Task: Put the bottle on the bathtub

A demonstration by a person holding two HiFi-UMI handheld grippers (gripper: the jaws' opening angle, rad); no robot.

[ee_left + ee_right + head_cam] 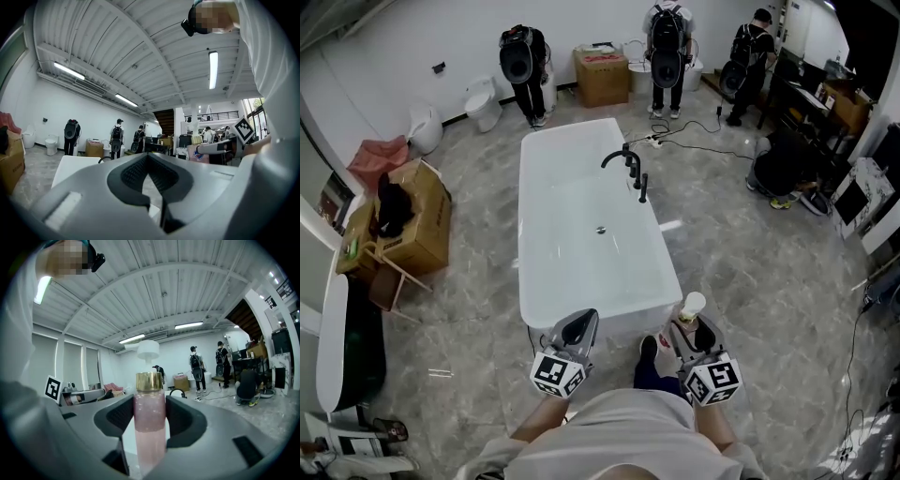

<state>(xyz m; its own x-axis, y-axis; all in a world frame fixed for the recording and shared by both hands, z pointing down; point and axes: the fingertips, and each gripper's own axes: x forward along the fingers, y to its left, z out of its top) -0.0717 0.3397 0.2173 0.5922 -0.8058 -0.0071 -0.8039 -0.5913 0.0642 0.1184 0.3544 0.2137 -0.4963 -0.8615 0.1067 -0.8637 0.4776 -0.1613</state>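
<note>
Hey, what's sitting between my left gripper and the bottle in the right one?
In the head view, the person's dark shoe lies between the left gripper and the bottle, which the right gripper holds.

Left hand-held gripper held low, jaws together and empty; right hand-held gripper level beside it, clamped on a bottle.

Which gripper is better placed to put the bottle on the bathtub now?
Right. The right gripper clamps the pink bottle upright, beside the near right corner of the bathtub. The left gripper is shut on nothing.
</note>
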